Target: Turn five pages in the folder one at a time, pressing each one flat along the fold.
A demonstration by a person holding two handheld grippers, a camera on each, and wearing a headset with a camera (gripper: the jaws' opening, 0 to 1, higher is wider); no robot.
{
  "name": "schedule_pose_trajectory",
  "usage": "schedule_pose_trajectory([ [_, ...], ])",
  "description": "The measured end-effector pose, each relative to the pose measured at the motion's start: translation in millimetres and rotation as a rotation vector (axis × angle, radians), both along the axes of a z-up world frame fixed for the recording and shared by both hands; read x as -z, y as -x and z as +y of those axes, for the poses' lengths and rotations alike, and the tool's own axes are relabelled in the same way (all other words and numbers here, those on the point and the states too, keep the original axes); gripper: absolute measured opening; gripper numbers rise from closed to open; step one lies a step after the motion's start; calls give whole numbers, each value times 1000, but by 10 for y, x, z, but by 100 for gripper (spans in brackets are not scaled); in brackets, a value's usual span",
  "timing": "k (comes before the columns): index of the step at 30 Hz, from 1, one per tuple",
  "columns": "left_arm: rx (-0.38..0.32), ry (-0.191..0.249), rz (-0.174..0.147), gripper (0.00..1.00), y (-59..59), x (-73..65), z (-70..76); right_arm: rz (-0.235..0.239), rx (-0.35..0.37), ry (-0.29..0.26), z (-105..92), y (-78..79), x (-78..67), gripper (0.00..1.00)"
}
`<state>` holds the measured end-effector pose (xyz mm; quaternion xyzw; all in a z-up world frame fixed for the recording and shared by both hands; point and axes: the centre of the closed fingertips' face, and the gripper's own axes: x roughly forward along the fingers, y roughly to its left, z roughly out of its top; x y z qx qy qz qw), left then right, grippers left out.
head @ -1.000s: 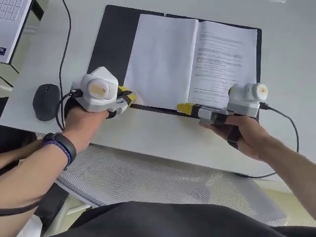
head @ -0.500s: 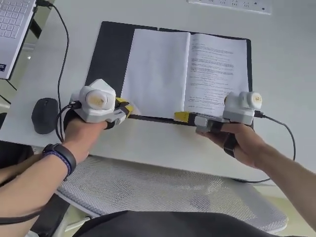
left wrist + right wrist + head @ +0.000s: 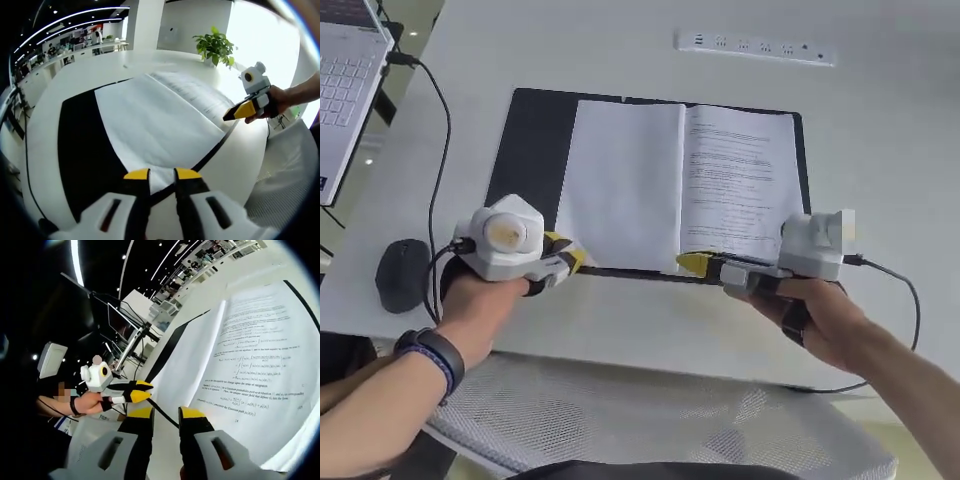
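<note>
Yellow fingertips (image 3: 136, 174) of the left gripper (image 3: 161, 175) stand a little apart with a narrow gap between them, clasping nothing. In the left gripper view the near corner of the blank page (image 3: 150, 125) shows in that gap, just ahead of the tips. Whether the tips touch the paper cannot be told.

On the right gripper (image 3: 167, 414) the fingertips (image 3: 192, 413) are likewise slightly parted and hold nothing. In the right gripper view the black near edge of the folder (image 3: 162, 412) runs slantwise between them. The printed page (image 3: 260, 355) lies just ahead and to one side.

In the head view the folder lies open and flat on the white desk (image 3: 880, 150). Its black cover shows bare on the left, the blank page lies beside that, and the printed page lies to the right of the fold. The left gripper sits at the blank page's near left corner. The right gripper's tips sit at the folder's near edge, just at the foot of the fold. The two grippers are well apart, with the width of the blank page between them. A mouse (image 3: 400, 275) rests on the desk left of the left gripper.
</note>
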<state>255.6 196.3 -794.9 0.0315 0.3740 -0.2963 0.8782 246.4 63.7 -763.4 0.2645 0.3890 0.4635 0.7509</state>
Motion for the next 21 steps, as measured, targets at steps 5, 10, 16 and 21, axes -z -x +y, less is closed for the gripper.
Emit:
schedule_pose_trajectory([
  [5,5,11,-21,21,-7,-151,-21,-47,28,19,-109,-72,-84,24],
  [10,15,18,-53,24,-47,-315,-52,-111,61,77,-271,-151,-131,25],
  [16,7,14,-91,27,-86,-466,-21,-144,97,103,-490,-217,-213,30],
  [21,8,12,-110,29,-84,-561,19,-172,124,149,-727,-258,-243,35],
])
